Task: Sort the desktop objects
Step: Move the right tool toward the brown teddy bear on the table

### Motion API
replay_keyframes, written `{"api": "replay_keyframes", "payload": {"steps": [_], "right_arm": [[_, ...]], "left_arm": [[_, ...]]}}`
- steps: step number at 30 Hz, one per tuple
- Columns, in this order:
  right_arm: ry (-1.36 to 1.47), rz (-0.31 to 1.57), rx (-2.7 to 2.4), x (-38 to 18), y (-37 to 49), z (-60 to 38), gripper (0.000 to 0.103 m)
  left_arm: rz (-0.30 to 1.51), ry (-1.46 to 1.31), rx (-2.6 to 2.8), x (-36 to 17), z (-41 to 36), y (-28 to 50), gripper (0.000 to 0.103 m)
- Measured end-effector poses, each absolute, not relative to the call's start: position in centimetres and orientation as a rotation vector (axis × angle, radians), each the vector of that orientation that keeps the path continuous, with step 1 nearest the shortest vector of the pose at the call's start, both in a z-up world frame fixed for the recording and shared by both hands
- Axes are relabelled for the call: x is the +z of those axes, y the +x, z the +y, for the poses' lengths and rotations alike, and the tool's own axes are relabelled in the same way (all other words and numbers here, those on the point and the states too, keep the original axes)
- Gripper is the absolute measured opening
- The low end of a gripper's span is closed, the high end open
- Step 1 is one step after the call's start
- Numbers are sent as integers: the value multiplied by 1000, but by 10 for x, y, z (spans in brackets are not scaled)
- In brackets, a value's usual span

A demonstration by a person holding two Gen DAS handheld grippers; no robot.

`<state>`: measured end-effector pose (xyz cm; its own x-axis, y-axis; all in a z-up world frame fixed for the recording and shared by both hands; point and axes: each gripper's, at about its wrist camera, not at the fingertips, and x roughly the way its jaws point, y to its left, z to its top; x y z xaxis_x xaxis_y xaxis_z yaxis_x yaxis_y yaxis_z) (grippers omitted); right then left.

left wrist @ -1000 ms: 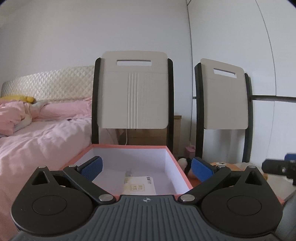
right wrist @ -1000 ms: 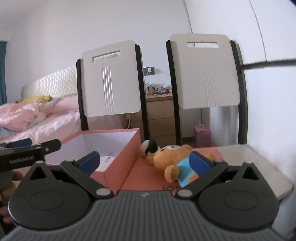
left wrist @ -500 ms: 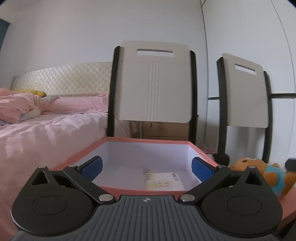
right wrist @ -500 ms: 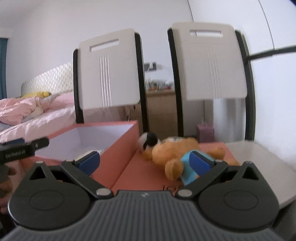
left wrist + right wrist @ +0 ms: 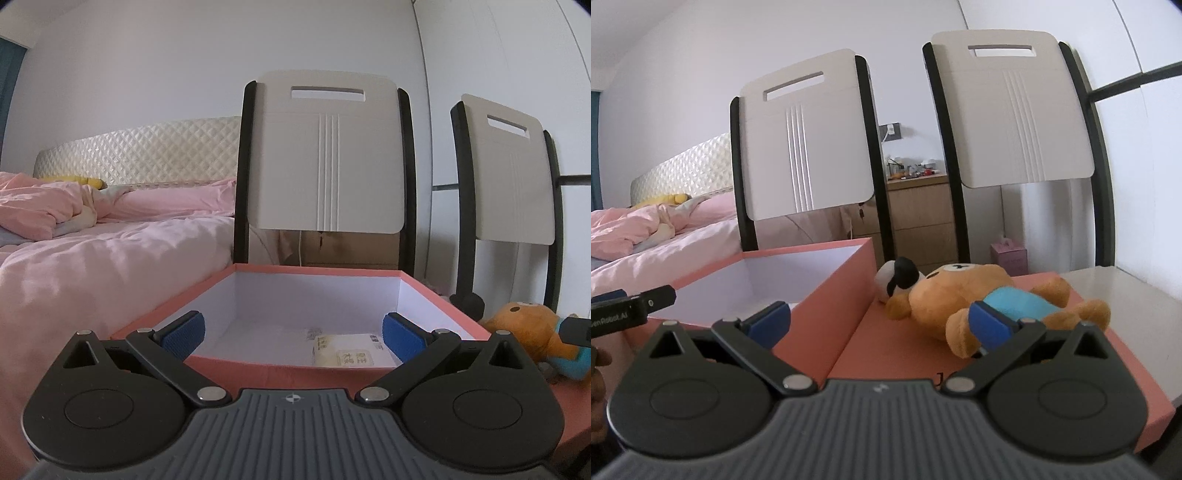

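**Inspector:** Start with the coral box [image 5: 325,275] as reference. What surrounds it?

**Assistant:** It stands open, white inside, directly ahead of the left tongs [image 5: 291,334], whose blue pads are spread wide and hold nothing. A small packet [image 5: 349,354] lies on the box floor toward its right side. To the right of the box, a bear plush [image 5: 975,299] in a blue shirt lies on its back on a flat coral panel [image 5: 897,347], and a smaller black-and-white plush [image 5: 897,278] lies at the bear's head, close to the box's right wall.

**Inspector:** The right tongs?

**Assistant:** The right tongs [image 5: 881,325] are also wide and empty, aimed between the box's right wall and the bear. The right pad overlaps the bear's shirt in the view; contact cannot be confirmed.

**Inspector:** Any legible writing?

**Assistant:** The packet carries printed characters, too small to read. The left tongs' body, seen left of the box from the right wrist view, reads "GenRobot.AI", partly cut off. A dark mark on the coral panel is mostly hidden.

**Inspector:** Surface and room?

**Assistant:** A pale worktop [image 5: 1126,302] shows to the right of the coral panel. Behind the box stand two chairs [image 5: 325,155] with cream backs and black frames. Left of the box, a bed [image 5: 110,243] with pink bedding and a quilted headboard. Beyond the chairs, a wooden drawer unit [image 5: 919,218] with small clutter on top, against white walls.
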<state>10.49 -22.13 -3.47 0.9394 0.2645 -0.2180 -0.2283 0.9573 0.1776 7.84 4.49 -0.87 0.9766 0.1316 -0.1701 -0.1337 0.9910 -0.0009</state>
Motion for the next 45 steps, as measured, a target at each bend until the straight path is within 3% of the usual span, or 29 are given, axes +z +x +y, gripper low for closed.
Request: {"api": "replay_keyframes", "payload": {"steps": [26,38,45], "right_arm": [[182,325,206,-27,98,-239,103],[22,328,234,11,122,-252,103],[-97,416,235,-6,165,-273,103]], "left_arm": [[154,-2,105,-8,39,70,103],[149,-10,68,-7,29,64,103],[149,-10,67,-7,27,64,103]]}}
